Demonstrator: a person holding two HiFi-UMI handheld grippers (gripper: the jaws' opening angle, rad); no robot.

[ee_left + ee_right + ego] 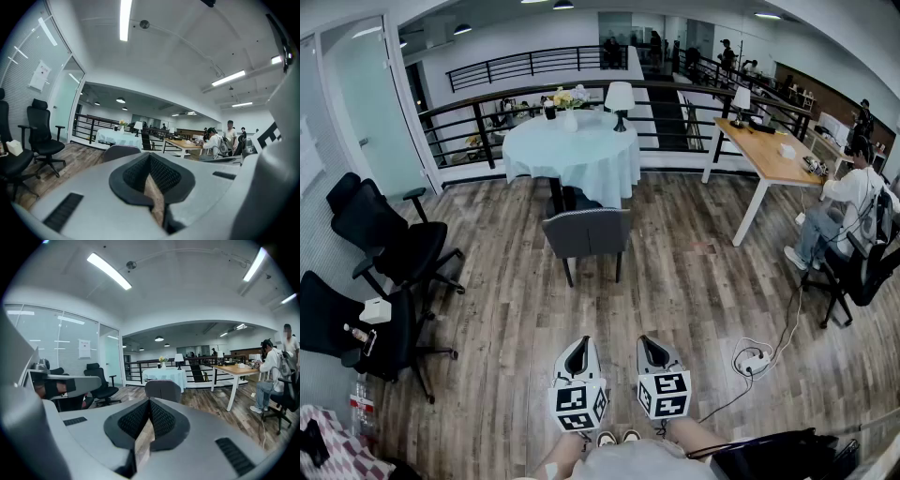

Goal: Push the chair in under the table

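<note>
Bright, even light from ceiling strip lights (124, 19); strong fisheye bending, dark vignetted corners.

Readable text: none in any of the three views.
Sheet on the glass wall (41, 75): a white notice with a small reddish mark near its top; the print is too small to read. The right gripper view shows it too, as a pale rectangle.
Cube on the left hand-held gripper (578, 352): black-and-white square marker patterns on its faces (579, 405), with no letters or digits.
Cube on the right hand-held gripper (651, 345): the same kind of marker patterns (666, 394), also with no letters or digits.
Plastic bottle (362, 403): a red label band, its print illegible.
</note>
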